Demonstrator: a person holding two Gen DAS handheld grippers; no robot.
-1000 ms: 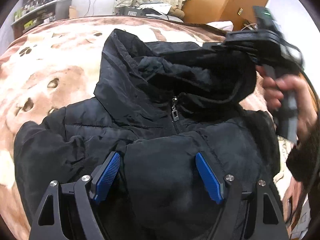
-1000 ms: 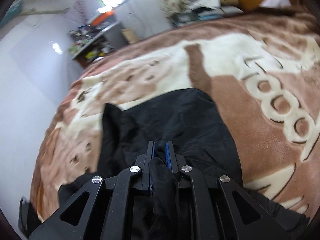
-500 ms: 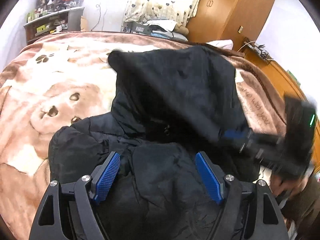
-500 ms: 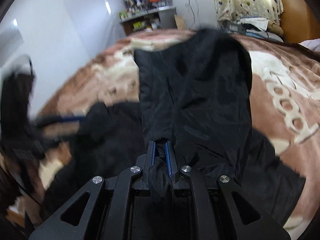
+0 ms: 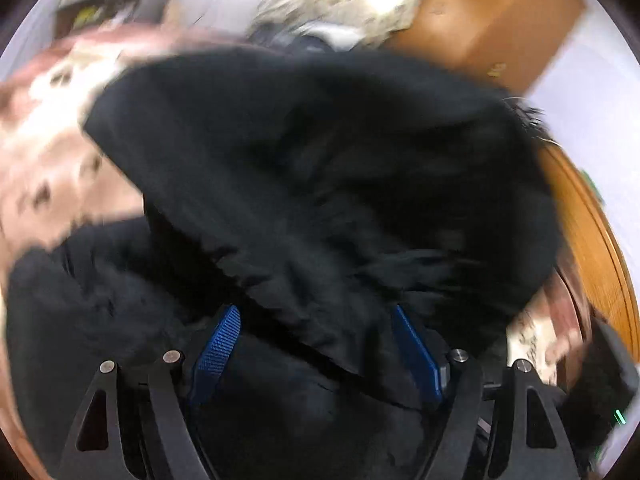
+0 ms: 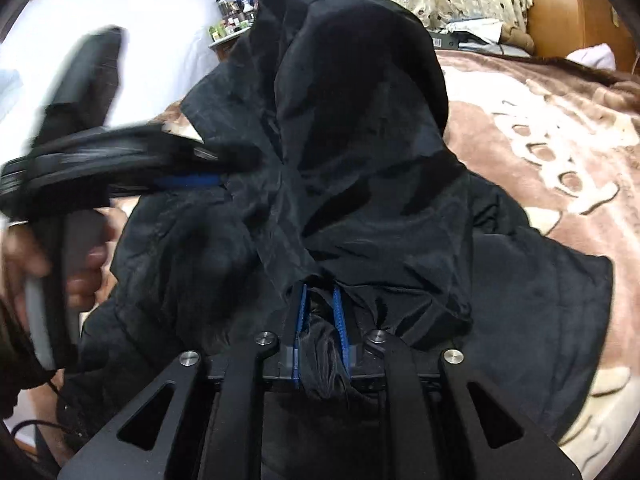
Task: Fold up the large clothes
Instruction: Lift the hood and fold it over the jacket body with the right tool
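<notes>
— What has your right gripper [image 6: 319, 312] got?

— A bunched fold of the black jacket [image 6: 360, 160]. My two blue pads [image 6: 339, 320] stand close together with the cloth pinched between them; a wad of it hangs out behind the pads, toward me. Ahead of that gripper the hood [image 6: 352, 60] rises in a dark peak, with the rest of the jacket spread below and to both sides of it on the blanket [image 6: 560, 128].

— And the left gripper [image 5: 316, 344]?

— Jaws wide apart. Its blue pads [image 5: 218, 344] stand well clear of each other, and a flap of the jacket [image 5: 320, 184] droops down between them. I cannot tell whether the cloth touches either pad; that view is badly smeared. From the right wrist camera I see the left gripper [image 6: 188, 180] off to my left, its tip against the jacket's side, with my left hand [image 6: 80, 256] around its handle.

— Where does the jacket lie, then?

— Directly in front of both grippers, filling most of each view. The brown and cream blanket shows beyond it to the left of my left gripper and to the right of my right one. A wooden wardrobe [image 5: 480, 20] stands farther off, ahead and to the right.
</notes>
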